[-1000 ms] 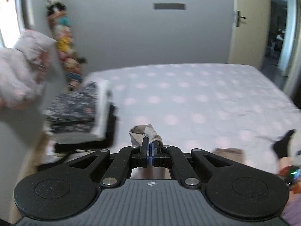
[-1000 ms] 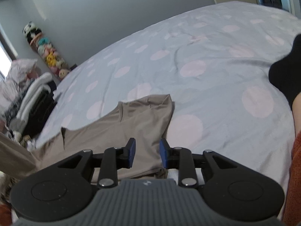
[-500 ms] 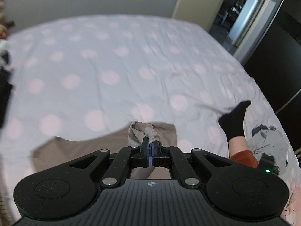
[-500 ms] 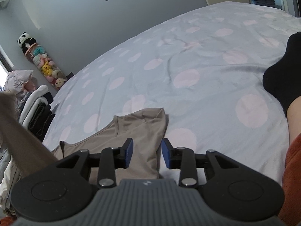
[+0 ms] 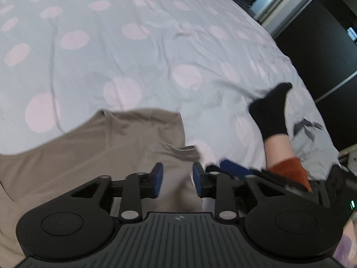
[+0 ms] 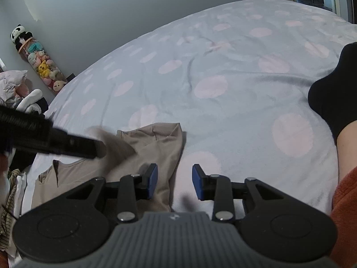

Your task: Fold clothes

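A beige garment (image 5: 93,147) lies partly folded on the dotted bedsheet (image 5: 133,51). It also shows in the right wrist view (image 6: 142,149). My left gripper (image 5: 177,179) is open and empty, just above the garment's right edge. My right gripper (image 6: 174,182) is open and empty, its left finger over the garment's edge and its right finger over bare sheet. The left gripper's black body (image 6: 55,143) reaches in from the left of the right wrist view. One blue fingertip of the right gripper (image 5: 234,167) shows in the left wrist view.
A person's leg in a black sock (image 5: 272,109) rests on the bed at the right, also in the right wrist view (image 6: 334,93). A pile of clothes (image 6: 24,102) and a tube of plush toys (image 6: 38,60) stand at the far left by the wall.
My left gripper has carried the garment's pinched edge rightward over the garment, lowered and opened, letting it go. My right gripper has opened wider.
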`<state>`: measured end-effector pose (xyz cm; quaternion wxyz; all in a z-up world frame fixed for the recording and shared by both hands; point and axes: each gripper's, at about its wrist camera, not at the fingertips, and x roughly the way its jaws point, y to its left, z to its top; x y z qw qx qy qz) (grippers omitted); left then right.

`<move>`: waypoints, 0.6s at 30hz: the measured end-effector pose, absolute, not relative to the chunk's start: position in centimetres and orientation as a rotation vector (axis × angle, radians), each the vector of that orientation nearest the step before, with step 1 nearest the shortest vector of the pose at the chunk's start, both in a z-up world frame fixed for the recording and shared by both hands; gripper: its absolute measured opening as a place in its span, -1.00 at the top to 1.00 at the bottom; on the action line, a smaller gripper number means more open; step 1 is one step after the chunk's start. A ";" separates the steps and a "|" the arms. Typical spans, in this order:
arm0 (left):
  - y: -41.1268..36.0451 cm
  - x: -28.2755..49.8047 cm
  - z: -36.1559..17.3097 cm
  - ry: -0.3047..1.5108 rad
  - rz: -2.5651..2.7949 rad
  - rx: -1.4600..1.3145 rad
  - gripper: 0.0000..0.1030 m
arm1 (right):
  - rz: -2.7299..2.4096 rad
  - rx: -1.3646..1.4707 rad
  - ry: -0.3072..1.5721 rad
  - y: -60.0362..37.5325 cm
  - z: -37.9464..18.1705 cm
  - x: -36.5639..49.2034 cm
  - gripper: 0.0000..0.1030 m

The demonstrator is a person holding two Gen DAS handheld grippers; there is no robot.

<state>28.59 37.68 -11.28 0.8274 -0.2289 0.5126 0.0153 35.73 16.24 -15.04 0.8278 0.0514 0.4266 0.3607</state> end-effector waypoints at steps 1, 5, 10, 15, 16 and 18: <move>37.7 28.2 -11.4 1.092 0.025 -0.490 0.14 | 0.763 0.107 0.907 16.4 -15.1 35.7 0.27; 37.8 26.2 -11.4 1.093 0.048 -0.422 -0.01 | 0.752 0.100 0.912 16.7 -15.2 35.5 0.27; 37.5 24.1 -13.3 1.107 0.070 -0.349 -0.01 | 0.730 0.104 0.919 16.8 -15.5 35.5 0.28; 37.4 23.5 -17.6 1.131 0.064 -0.425 0.04 | 0.721 0.137 0.939 16.2 -15.5 36.0 0.28; 37.2 23.5 -17.8 1.113 0.052 -0.440 0.04 | 0.721 0.141 0.937 16.0 -15.4 36.1 0.28; 36.6 23.4 -17.9 1.076 0.019 -0.459 0.04 | 0.721 0.149 0.932 15.6 -15.1 36.3 0.27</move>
